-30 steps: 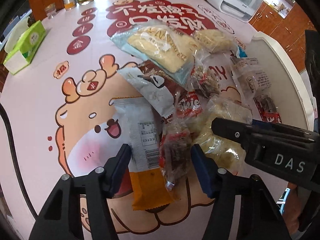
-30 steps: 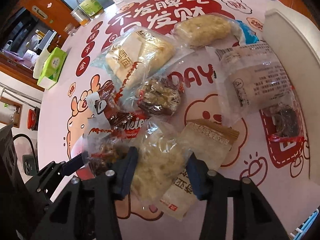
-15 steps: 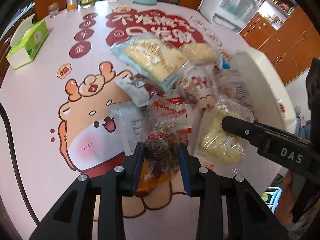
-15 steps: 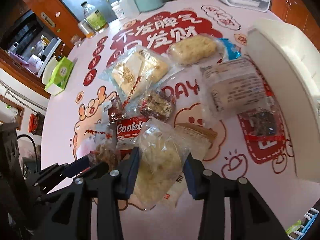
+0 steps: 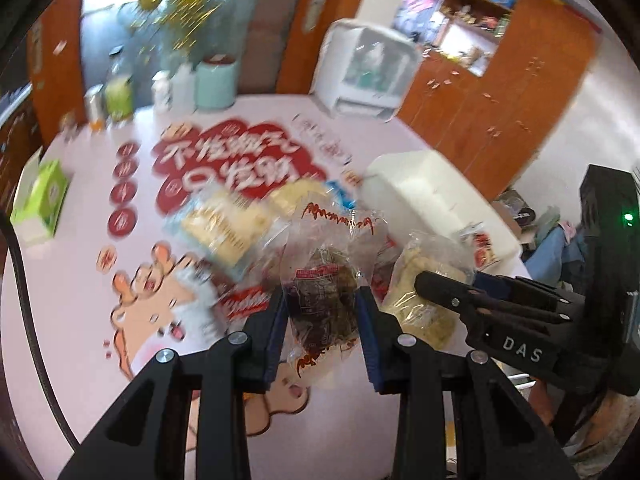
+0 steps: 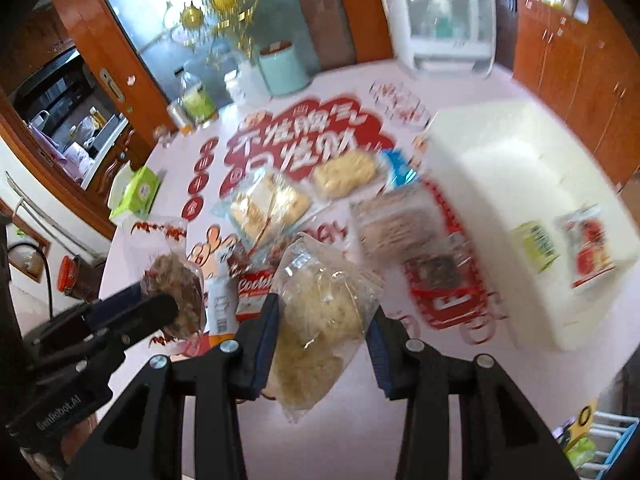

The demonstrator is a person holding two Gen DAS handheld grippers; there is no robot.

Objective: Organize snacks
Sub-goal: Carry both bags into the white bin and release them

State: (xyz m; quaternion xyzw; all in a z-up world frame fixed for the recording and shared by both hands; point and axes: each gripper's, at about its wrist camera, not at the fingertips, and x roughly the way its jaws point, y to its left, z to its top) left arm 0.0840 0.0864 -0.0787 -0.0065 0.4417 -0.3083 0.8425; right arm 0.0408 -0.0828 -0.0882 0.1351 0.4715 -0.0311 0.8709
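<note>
Your left tongs (image 5: 322, 320) are clenched on a clear packet of dark snack (image 5: 324, 300), held up off the surface (image 5: 80, 300). Your right tongs (image 6: 322, 344) grip a clear bag of pale yellow snack (image 6: 320, 312), also in the air. Below, other snack packets (image 6: 268, 208) lie on the pink printed cloth, beside a white bin (image 6: 520, 200) with two packets inside.

The right tool (image 5: 436, 280) carries "DAS" in white letters on its black body, and the left tool (image 6: 172, 312) carries "GenRobot.AI". A red packet (image 6: 256, 288) on the table (image 6: 360, 420) reads "Cooki", partly hidden.
</note>
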